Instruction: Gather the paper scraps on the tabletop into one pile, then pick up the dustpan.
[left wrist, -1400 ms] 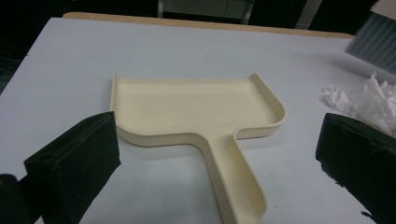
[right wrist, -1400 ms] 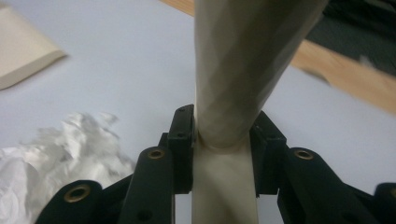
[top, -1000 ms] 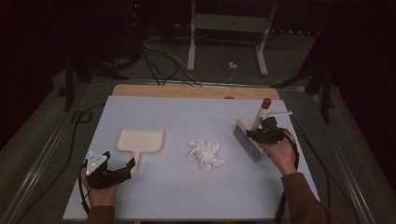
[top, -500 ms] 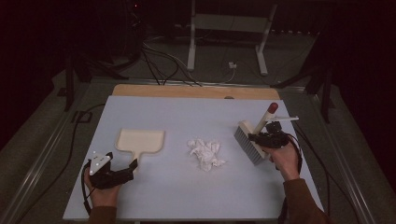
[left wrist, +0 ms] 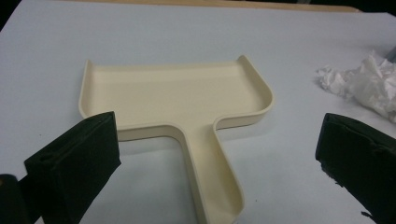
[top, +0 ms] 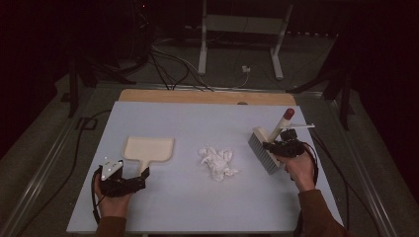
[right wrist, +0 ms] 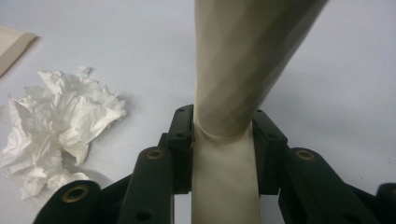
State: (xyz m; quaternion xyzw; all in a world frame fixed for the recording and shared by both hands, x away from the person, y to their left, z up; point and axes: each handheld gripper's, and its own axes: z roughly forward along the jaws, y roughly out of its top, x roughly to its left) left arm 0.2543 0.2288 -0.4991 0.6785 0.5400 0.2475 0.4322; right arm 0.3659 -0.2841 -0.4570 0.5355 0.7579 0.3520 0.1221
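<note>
Dustpan (top: 148,148), empty, near table's (top: 197,207) left edge | left gripper (top: 141,178) agape astride its handle | right gripper (top: 269,146) clamping brush (top: 267,148) | crumpled paper (top: 217,162) mid-table

The pale grey-blue rectangular bench top (top: 197,118) has a light wooden strip (top: 197,96) along its far edge. A grey floor (top: 49,148) surrounds the bench. Black cables (top: 168,69) run across the floor behind the bench toward a white metal stand with two legs (top: 239,44). A small white plug (top: 244,69) lies near the stand. The room beyond is dark; light falls mainly on the bench.
</note>
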